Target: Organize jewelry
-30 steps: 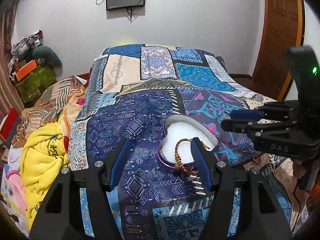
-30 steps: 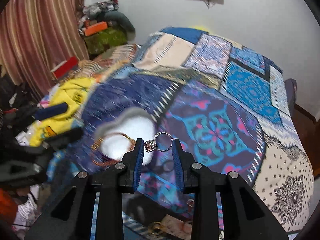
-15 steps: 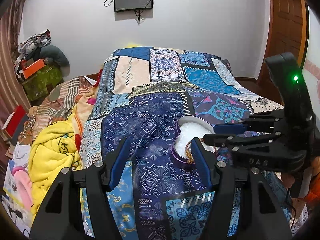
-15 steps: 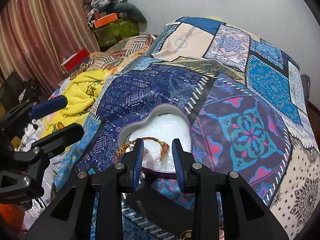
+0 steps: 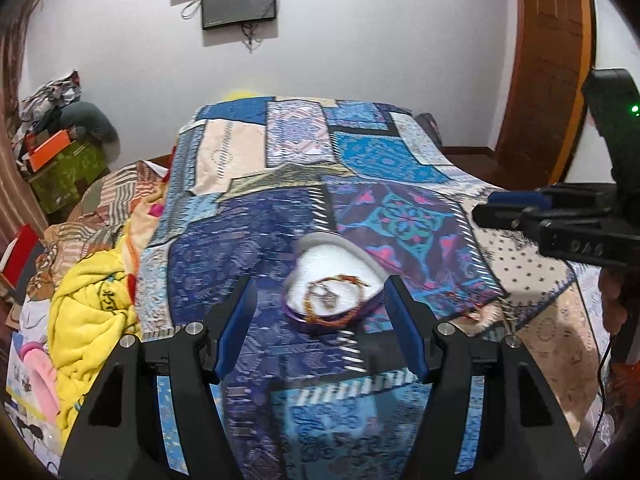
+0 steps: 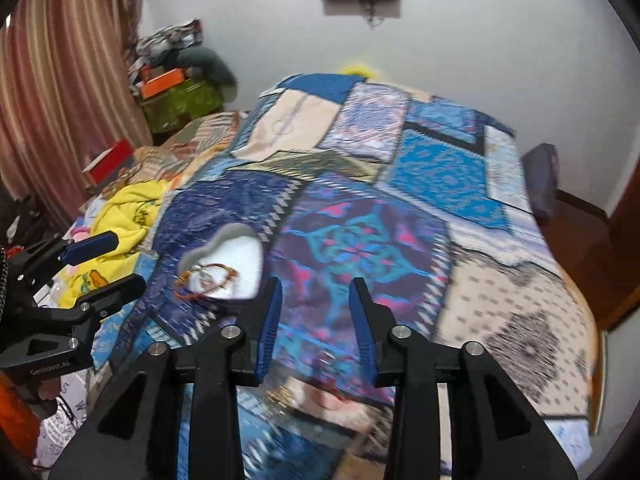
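Pretty busy bedroom. The bed (image 5: pixel 224 160) takes up most of both views, covered in a patchwork bedspread (image 5: pixel 376 156) of blue, cream and purple-pink panels. On it sits a heart-shaped jewelry box (image 5: pixel 332 256) with a purple wall and white padded inside, and a reddish-brown beaded bracelet (image 5: pixel 336 296) is draped over its near edge with something small and silvery inside the loop; it's too blurred to say exactly what.

In the left wrist view the left gripper (image 5: pixel 320 320) has its blue-padded fingers (image 5: pixel 236 328) spread wide and empty, with the box framed between them at about 12 o'clock. The right gripper (image 5: pixel 516 212) pokes in at 3 o'clock, green light on its body.

From the right wrist view the right gripper (image 6: pixel 314 320) is also released, nothing between the fingers (image 6: pixel 268 320), hanging over the purple-pink panel. The box (image 6: pixel 236 264) is at roughly 10 o'clock from the fingers, just beside the left one, with the bracelet (image 6: pixel 208 280) hanging off its near-left rim. The left gripper (image 6: pixel 100 268) shows at 9 o'clock, fingers apart.

Room stuff: white wall, a wall-mounted TV (image 5: pixel 238 0) at 12 o'clock with cables dangling, wooden door (image 5: pixel 548 68) at 2 o'clock, striped curtain (image 6: pixel 60 88) at 10 o'clock in the right view. A yellow blanket (image 5: pixel 92 304) is bunched beside the bed at 8 o'clock, and a green box (image 5: pixel 68 172) with an orange box (image 5: pixel 50 150) and piled clothes sits in the corner.
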